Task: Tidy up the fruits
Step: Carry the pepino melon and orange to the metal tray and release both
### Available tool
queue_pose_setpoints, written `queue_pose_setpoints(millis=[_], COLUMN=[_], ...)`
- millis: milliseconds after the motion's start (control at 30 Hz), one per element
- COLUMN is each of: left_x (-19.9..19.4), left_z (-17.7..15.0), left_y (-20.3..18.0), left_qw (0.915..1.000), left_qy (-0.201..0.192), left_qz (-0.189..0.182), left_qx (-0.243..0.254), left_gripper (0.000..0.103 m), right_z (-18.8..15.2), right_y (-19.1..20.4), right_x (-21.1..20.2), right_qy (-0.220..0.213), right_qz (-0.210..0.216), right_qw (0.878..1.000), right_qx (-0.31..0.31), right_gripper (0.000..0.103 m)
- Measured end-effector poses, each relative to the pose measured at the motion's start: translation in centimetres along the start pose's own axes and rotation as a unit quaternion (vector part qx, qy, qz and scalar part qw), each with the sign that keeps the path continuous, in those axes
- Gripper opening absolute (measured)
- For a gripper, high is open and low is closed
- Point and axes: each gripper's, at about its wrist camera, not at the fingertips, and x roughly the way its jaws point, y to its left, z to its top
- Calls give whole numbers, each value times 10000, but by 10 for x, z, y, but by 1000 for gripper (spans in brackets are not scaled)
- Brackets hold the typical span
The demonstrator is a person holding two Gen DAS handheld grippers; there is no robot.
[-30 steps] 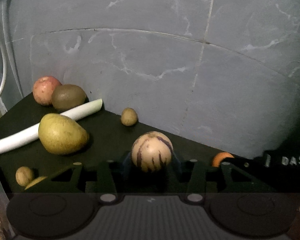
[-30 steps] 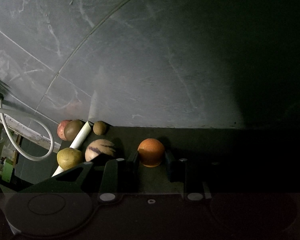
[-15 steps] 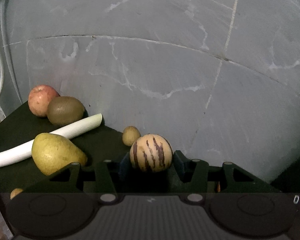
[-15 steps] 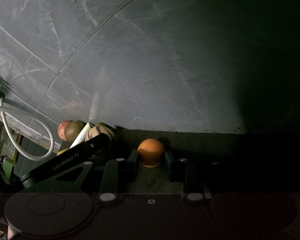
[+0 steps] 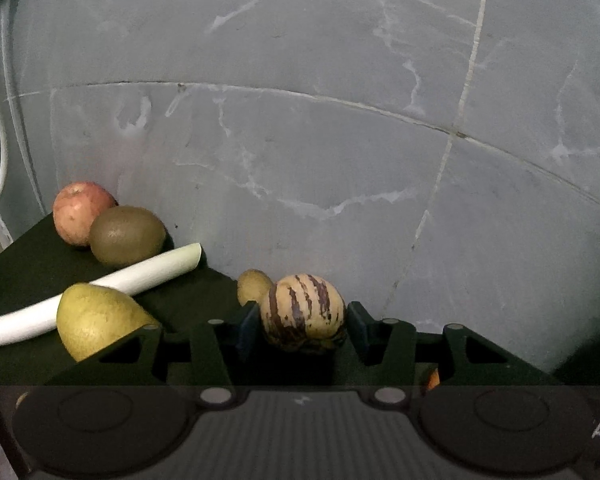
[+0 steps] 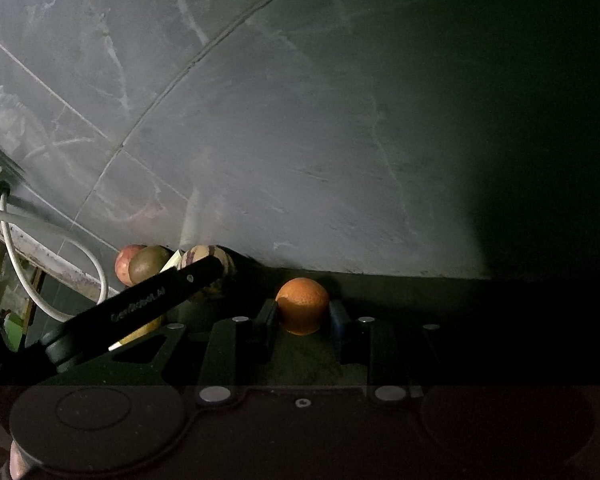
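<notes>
My left gripper [image 5: 303,316] has the striped melon [image 5: 302,307] between its two fingers. The jaws have just been closing a little, and the left pad looks to be against the fruit while a thin gap shows at the right pad, so I cannot say the grip is firm. The melon sits at the back edge of the dark counter [image 5: 32,264], close to the grey marbled wall [image 5: 300,140], with a small brown fruit [image 5: 252,286] touching it on its left.

Further left along that back edge a red apple [image 5: 80,212] and a kiwi [image 5: 126,234] sit touching each other. A white leek stalk [image 5: 100,292] lies slantwise in front of them, and a yellow-green pear [image 5: 96,320] rests against the stalk's near side.

My right gripper [image 6: 303,316] is closed on the orange [image 6: 302,306] — both pads press its sides. The orange rests on the counter just short of the wall, well to the right of the other fruit. From this camera the left gripper's arm crosses in front of the melon — the pear shows only as a sliver beneath it.
</notes>
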Motion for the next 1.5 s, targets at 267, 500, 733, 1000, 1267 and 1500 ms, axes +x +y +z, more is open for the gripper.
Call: queue_pose_setpoints(millis=[267,500,733,1000,1267,1500], left_x=[-14,-28,-56,-82,-116,-163], left_z=[-12,-23,-32,-42,-53,-75], left_y=[1,2,3,14,31,57], left_qw=[9996,9987,9983,9968,9935,9842], left_qy=[22,57,-27,-58,-202,-460], left_qz=[-134,-152,-31,163,432,894], left_qx=[-264,-478,-583,-777,-1030,-1456], left_gripper=[50,50,49,49,49,49], right_z=[-1,-4,-12,-26,-44,-69], right_y=[-3,-2,9,29,58,90], right_x=[-2,-7,-9,-5,-2,-13], right_qy=[32,97,206,392,700,950], right_qz=[82,187,339,539,870,1294], right_qw=[9999,9997,9988,9966,9905,9786], right_qx=[-59,-151,-297,-485,-798,-1287], right_gripper=[28,28,28,28,28,28])
